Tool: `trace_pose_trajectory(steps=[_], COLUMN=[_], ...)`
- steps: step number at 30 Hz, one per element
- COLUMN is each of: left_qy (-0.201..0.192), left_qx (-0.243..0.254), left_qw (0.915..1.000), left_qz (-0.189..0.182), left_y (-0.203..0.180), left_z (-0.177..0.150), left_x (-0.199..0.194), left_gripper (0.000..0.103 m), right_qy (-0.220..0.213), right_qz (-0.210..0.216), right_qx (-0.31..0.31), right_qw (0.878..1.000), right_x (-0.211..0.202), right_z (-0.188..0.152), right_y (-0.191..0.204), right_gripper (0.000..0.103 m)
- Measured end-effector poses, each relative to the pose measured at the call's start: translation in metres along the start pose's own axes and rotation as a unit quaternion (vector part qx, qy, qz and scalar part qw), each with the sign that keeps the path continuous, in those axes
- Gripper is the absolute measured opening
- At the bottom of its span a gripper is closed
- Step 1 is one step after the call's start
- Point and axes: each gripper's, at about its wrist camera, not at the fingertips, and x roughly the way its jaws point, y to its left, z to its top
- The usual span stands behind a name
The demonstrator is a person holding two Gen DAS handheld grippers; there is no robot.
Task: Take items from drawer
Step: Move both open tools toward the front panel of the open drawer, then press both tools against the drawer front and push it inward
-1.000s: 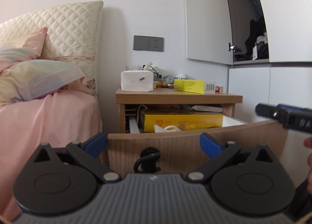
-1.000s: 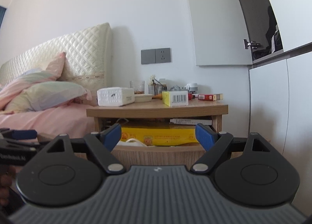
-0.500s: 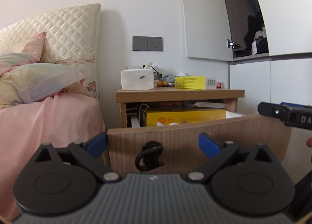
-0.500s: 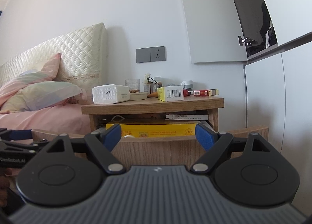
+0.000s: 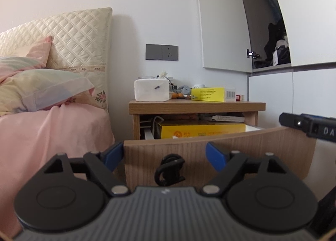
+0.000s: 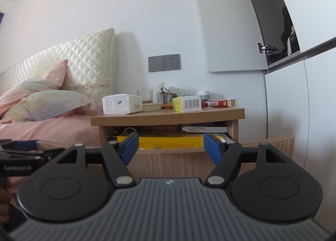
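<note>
A: The biggest thing here is the drawer [image 5: 218,152] of the nightstand [image 5: 195,107] beside the bed [image 5: 52,127]. It is pulled far out, and its wooden front stands just before the left tongs [image 5: 166,153]. I think the first risk is this front: if the person pushes forward instead of going up and over, the blue fingertips [image 5: 213,156] can hit the wood and push the drawer back in.

B: Are the tongs holding something?

A: No. The left tongs are spread wide and empty, on both sides of the black ring handle [image 5: 170,169]. The right tongs [image 6: 170,146] are also spread and empty, a little higher, looking over the drawer edge.

B: And the items to take?

A: Inside the drawer. The large yellow box [image 5: 201,130] fills most of the space that I can see, with a flat white box [image 6: 204,129] lying on top of it near the back. What lies lower in the drawer is hidden by the front.

B: So what can fail there?

A: The gap under the bench top is low. If the yellow box is lifted steeply, it may knock the top and shake the yellow carton [image 6: 185,104] and the tissue box [image 6: 121,104] standing above. Also, this box looks wide for one pair of tongs; it could slip or tilt.
</note>
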Motion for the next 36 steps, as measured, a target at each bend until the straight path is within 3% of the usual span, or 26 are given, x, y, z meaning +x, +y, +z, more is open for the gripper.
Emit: trace_pose_trajectory(steps=[4,12,14,21,36], left_qy=[-0.001,-0.01,-0.014,-0.011,0.004], left_qx=[0.0,0.024,0.031,0.067,0.074], left_qw=[1.0,0.9994,0.9993,0.9974,0.9964], left_qz=[0.005,0.025,0.016,-0.027,-0.04], left_y=[0.001,-0.008,-0.013,-0.042,-0.059], left_z=[0.001,0.003,0.004,-0.002,-0.012], left_x=[-0.005,-0.019,-0.024,-0.029,-0.028], left_gripper=[0.077,0.072,0.067,0.067,0.067], right_qy=[0.017,0.034,0.038,0.056,0.073], right_qz=[0.004,-0.008,-0.009,-0.019,-0.022], right_qx=[0.0,0.024,0.03,0.037,0.044], right_qw=[1.0,0.999,0.999,0.998,0.996], right_x=[0.001,0.0,-0.001,-0.002,0.0], right_z=[-0.005,-0.006,-0.007,-0.015,-0.024], right_y=[0.008,0.003,0.001,-0.006,-0.013], right_gripper=[0.071,0.071,0.071,0.071,0.071])
